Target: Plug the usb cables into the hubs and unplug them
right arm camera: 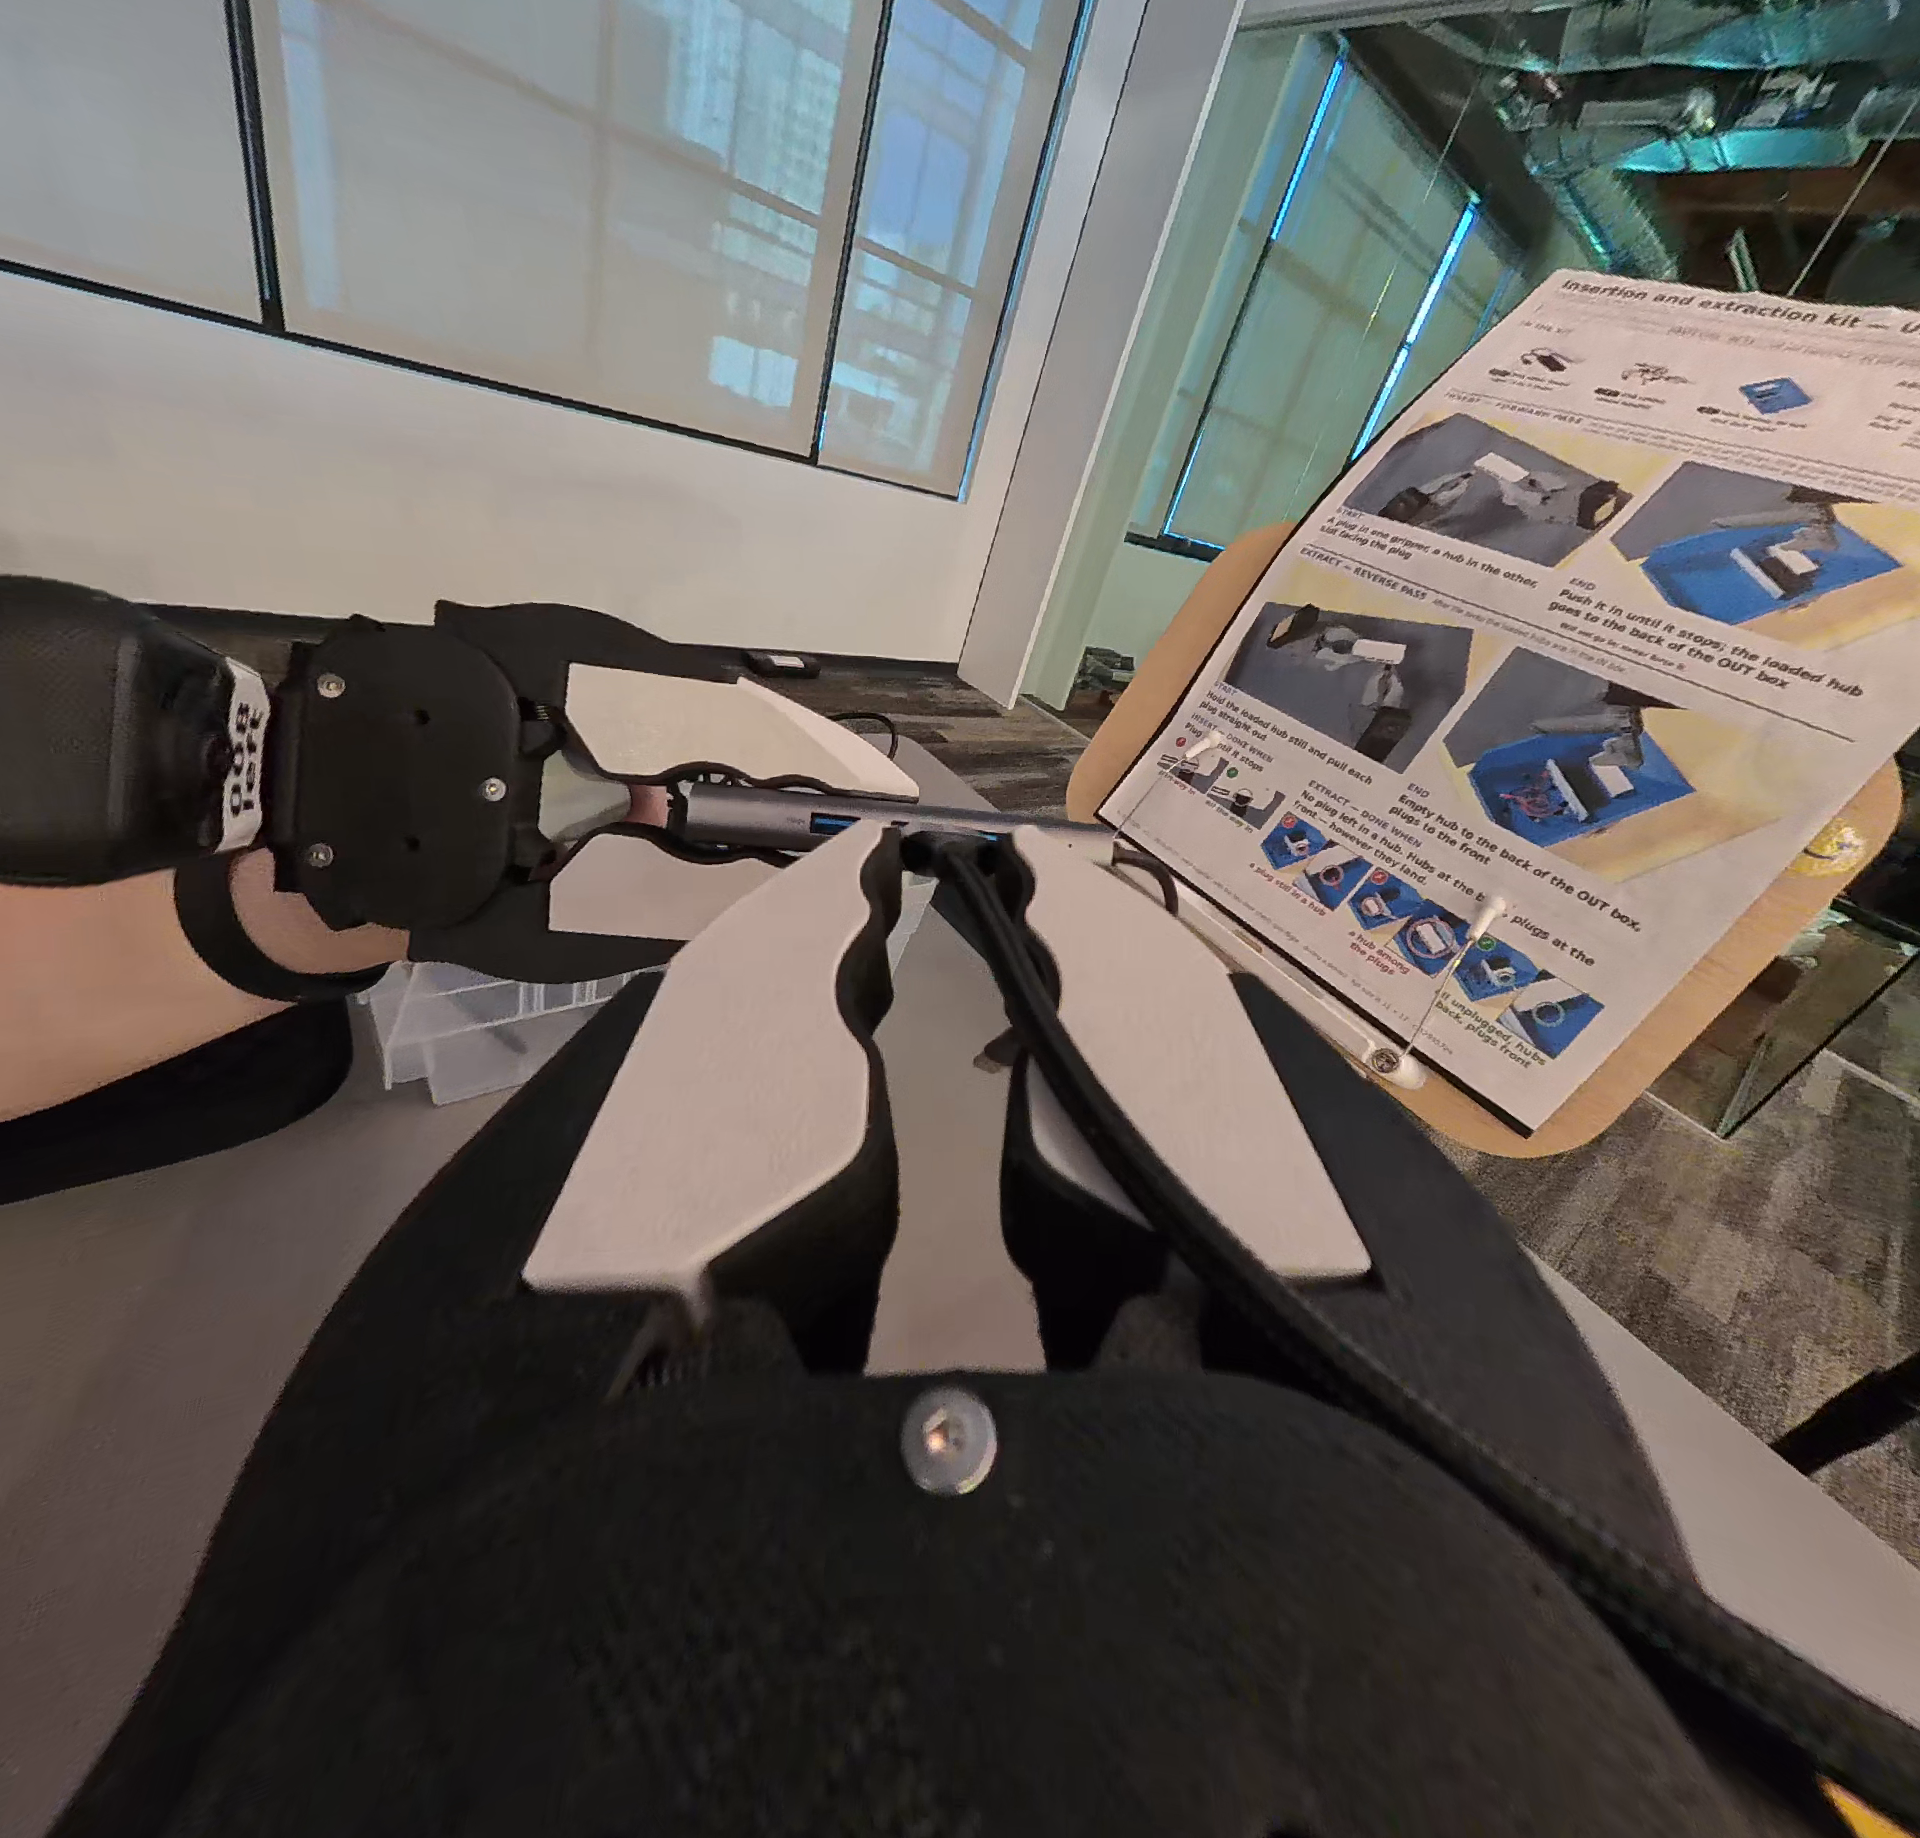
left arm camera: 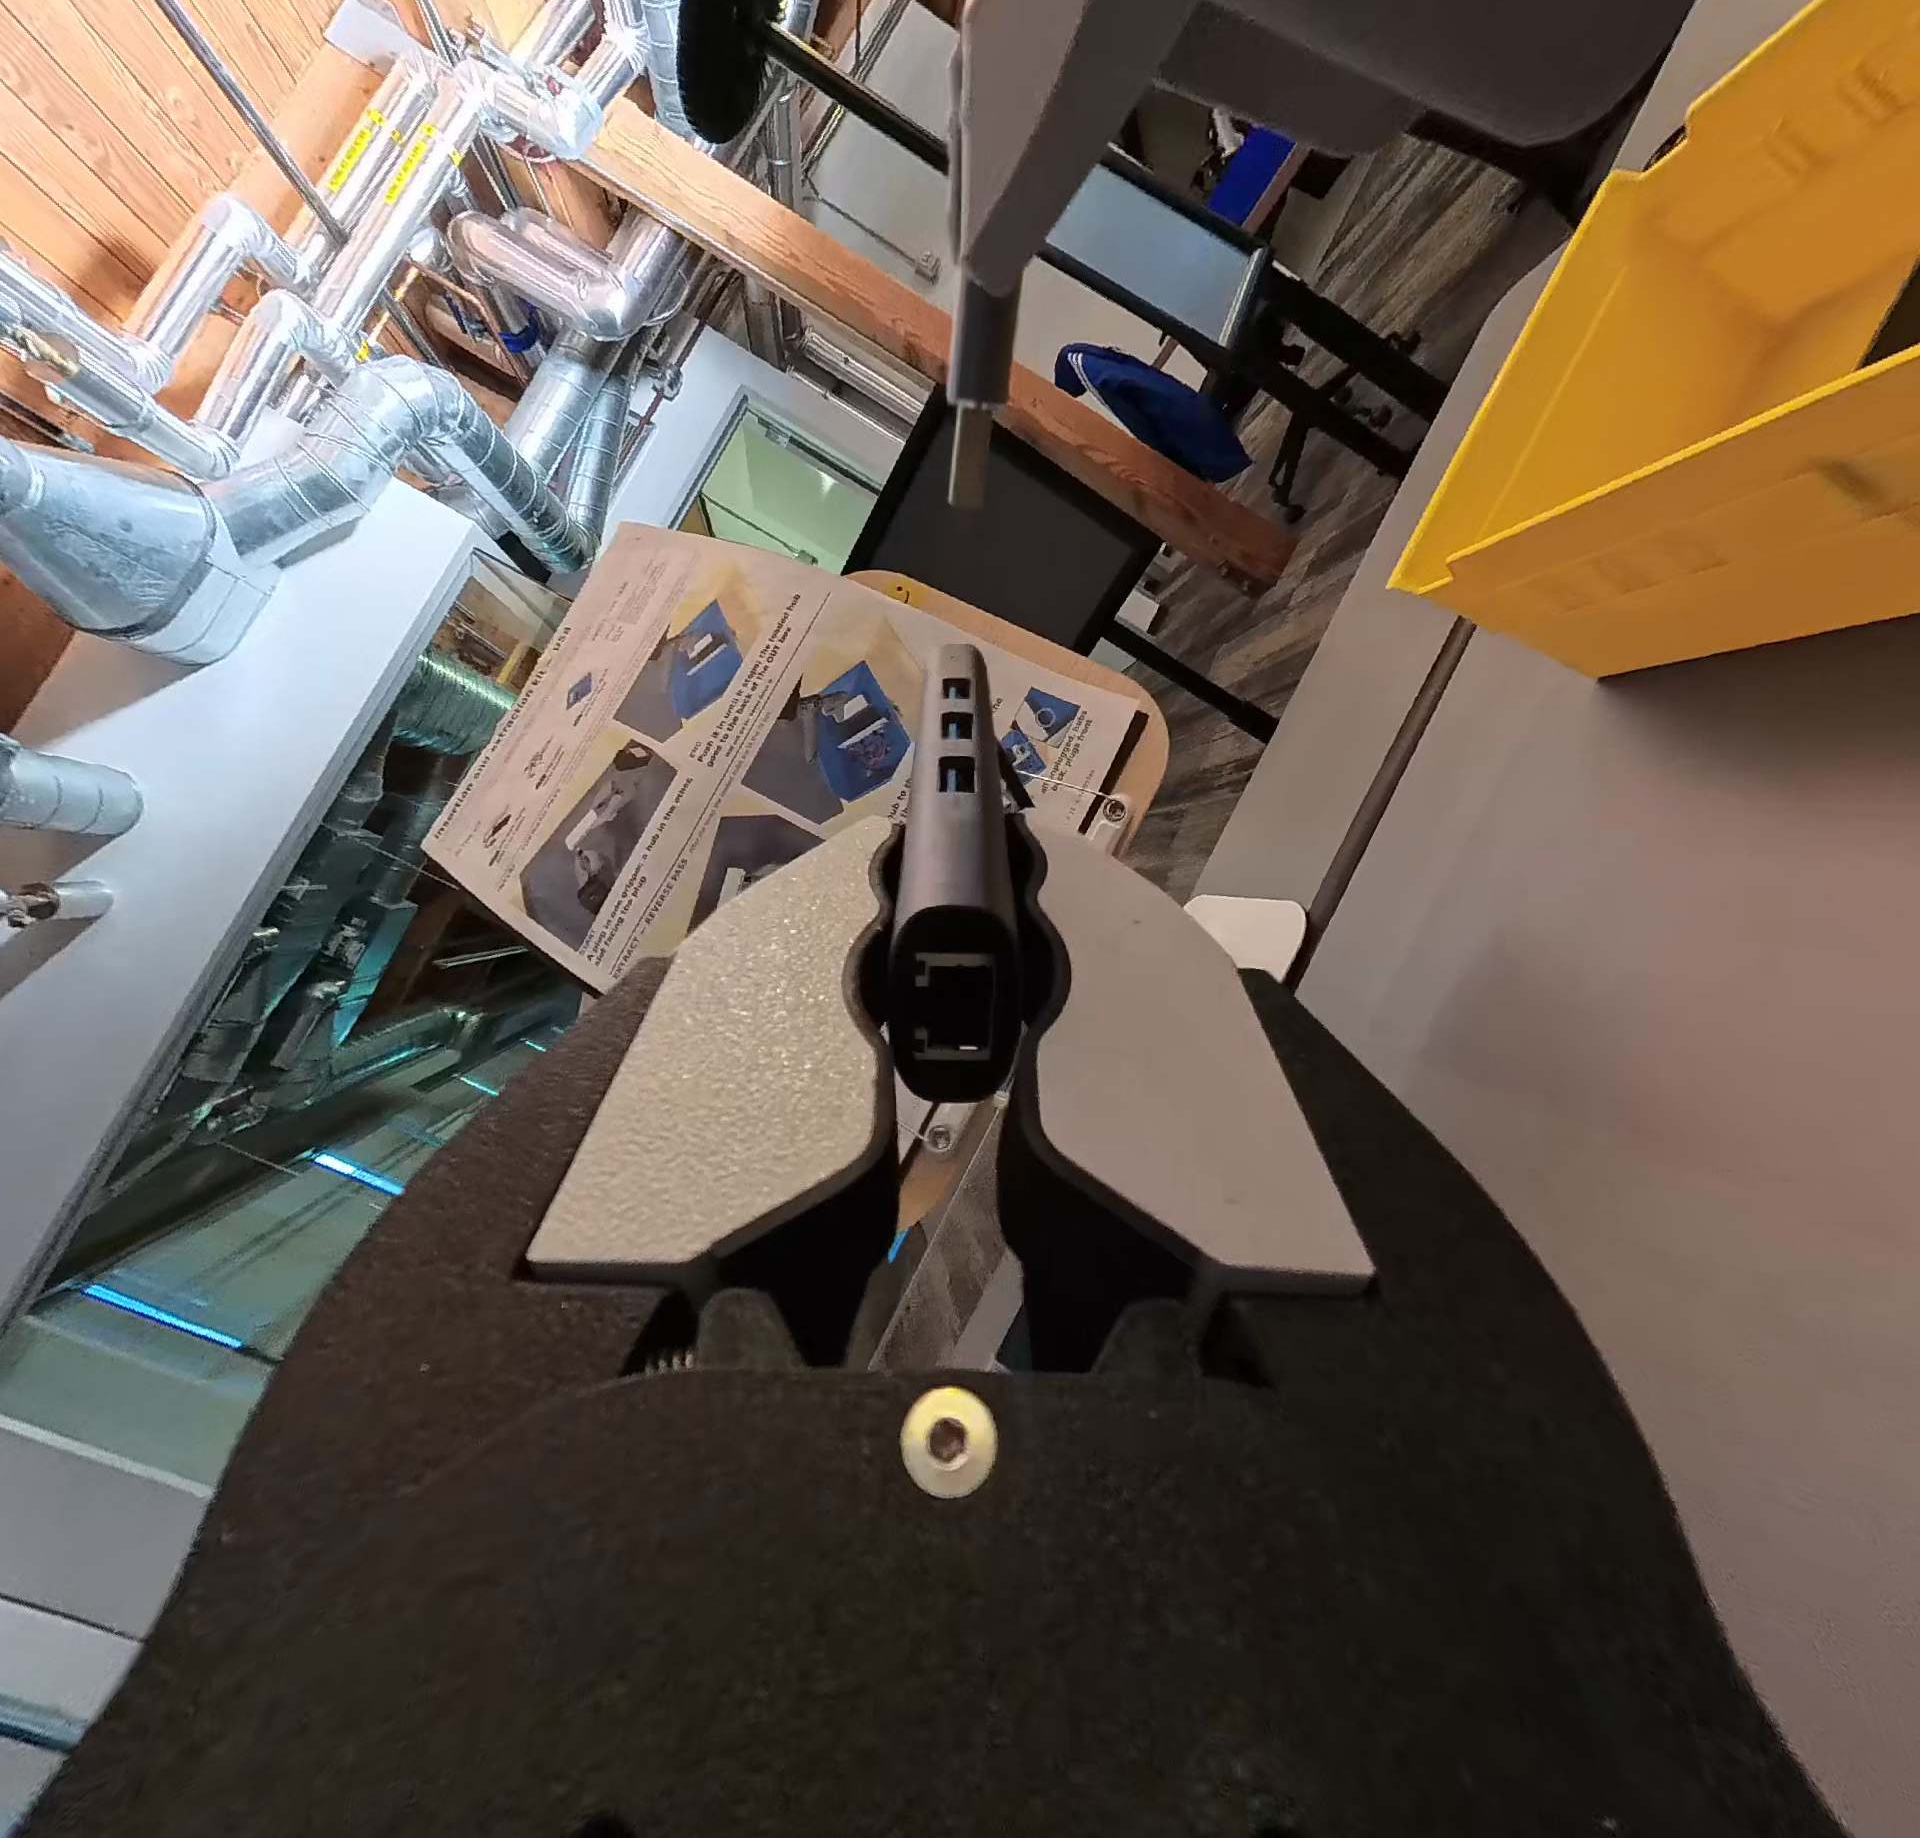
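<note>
Two tongs hold my work: left tongs [left arm camera: 956,957] are clamped round the stiff, light, slick hub [left arm camera: 951,801], while right tongs [right arm camera: 951,853] pinch the plug [left arm camera: 968,458] by its rigid body, just beyond the ports, its limp cable [right arm camera: 1049,999] trailing back.

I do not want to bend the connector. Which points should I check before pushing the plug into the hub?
1. The left claw clamps the hub: ok.
2. The right claw grips the plug: ok.
3. The ports face the plug: ok.
4. The plug tip is apart from the hub, nothing between: ok.
5. The plug is lined up with one port: cannot tell.
6. The cable is free of snags: cannot tell.
</note>
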Motion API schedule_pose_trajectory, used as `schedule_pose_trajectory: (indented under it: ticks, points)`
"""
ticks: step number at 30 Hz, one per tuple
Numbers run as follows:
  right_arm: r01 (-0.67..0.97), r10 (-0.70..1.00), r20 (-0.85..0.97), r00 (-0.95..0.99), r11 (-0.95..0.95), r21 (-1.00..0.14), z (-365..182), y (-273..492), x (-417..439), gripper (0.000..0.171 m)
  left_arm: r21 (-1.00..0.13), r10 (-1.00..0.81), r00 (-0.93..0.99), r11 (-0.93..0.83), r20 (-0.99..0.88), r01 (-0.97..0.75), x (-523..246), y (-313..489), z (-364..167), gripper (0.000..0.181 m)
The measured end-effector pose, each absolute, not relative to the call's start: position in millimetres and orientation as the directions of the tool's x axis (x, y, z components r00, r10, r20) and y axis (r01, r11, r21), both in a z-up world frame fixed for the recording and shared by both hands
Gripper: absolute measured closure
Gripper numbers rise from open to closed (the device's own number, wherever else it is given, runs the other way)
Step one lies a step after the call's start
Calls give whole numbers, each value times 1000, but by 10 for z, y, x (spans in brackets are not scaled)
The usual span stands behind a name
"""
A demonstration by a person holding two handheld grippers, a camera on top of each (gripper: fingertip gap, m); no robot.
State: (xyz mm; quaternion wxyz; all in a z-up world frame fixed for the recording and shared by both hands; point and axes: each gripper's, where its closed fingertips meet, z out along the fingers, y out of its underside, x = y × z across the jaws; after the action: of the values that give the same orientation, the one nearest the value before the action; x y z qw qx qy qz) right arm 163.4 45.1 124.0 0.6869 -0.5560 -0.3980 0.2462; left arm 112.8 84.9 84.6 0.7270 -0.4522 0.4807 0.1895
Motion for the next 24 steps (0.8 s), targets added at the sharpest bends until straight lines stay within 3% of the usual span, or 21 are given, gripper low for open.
schedule_pose_trajectory:
  ticks: [24]
  points:
    - [100, 816, 227, 532, 205, -974, 1070, 501, 1494, 153, -445, -162, 434, 554, -886, -703, 1266, 713, 843, 165]
